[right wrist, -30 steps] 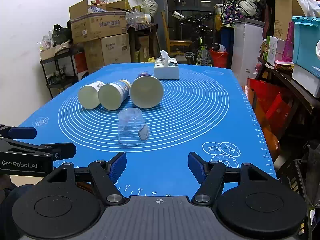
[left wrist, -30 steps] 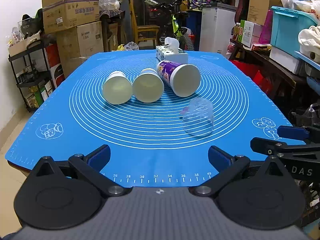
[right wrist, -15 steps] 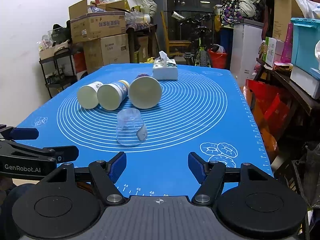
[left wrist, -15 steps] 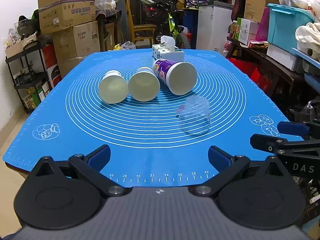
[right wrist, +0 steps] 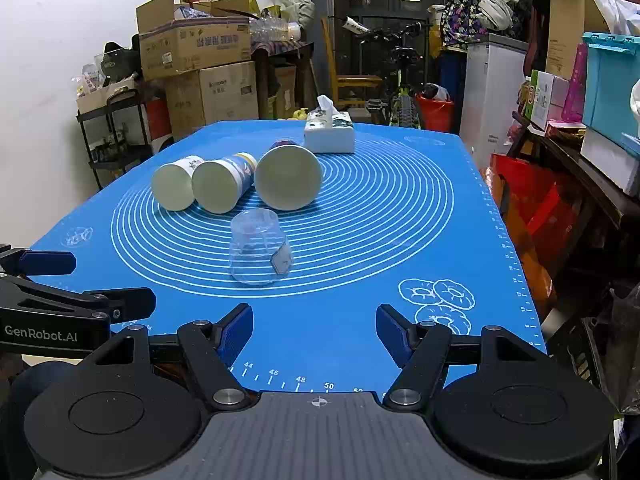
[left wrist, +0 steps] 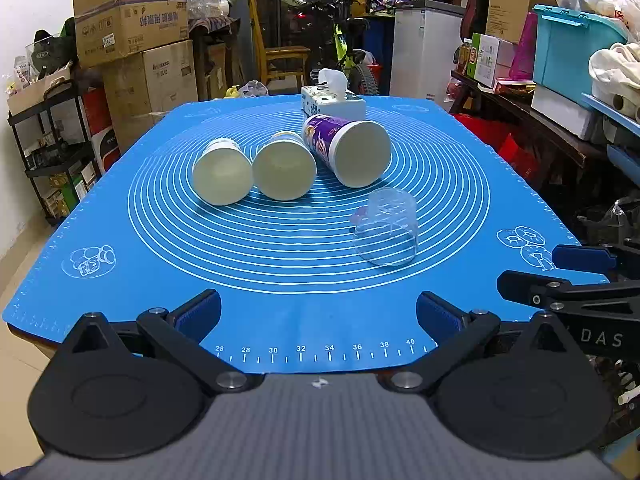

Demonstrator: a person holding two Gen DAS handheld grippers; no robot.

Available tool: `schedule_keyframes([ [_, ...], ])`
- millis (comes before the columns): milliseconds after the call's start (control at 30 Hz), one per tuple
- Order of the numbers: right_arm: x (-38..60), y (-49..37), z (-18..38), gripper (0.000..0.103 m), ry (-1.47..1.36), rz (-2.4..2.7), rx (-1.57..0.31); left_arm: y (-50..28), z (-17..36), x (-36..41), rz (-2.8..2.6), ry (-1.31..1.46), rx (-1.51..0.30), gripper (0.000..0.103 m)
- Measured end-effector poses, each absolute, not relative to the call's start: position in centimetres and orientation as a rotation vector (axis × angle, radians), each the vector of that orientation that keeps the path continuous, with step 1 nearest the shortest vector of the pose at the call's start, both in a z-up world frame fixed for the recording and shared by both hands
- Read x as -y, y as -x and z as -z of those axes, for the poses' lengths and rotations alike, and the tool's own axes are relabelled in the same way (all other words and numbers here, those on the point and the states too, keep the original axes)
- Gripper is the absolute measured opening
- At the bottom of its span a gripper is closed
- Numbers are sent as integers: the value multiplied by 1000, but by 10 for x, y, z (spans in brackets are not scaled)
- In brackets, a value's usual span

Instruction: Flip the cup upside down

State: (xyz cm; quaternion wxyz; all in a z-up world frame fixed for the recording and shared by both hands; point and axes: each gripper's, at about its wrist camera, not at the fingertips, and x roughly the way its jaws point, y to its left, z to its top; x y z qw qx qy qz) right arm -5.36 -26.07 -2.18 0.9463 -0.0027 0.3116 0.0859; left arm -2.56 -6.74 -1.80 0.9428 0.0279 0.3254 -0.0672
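Observation:
A clear plastic cup (left wrist: 385, 232) lies on its side on the blue mat (left wrist: 280, 312), its mouth toward me; it also shows in the right wrist view (right wrist: 258, 247) with a small label. Three paper cups lie on their sides behind it: a small white one (left wrist: 222, 172), a middle one (left wrist: 284, 169) and a large purple one (left wrist: 349, 153). My left gripper (left wrist: 318, 312) is open and empty at the mat's near edge. My right gripper (right wrist: 316, 330) is open and empty, near the clear cup.
A tissue box (left wrist: 333, 98) stands at the mat's far end. The right gripper's fingers show at the right edge of the left wrist view (left wrist: 568, 276). Cardboard boxes (left wrist: 132, 32), a bicycle and shelves ring the table.
Both grippers have shifted slightly; the left wrist view has risen and drawn back a little. The cups have not moved. Both stay open.

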Motion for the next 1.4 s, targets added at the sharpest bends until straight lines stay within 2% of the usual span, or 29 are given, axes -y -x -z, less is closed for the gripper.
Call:
schedule_keyframes([
  [1400,269,52,24,74,-6,-171,-650,23,21,74,150,-66,-674,102],
])
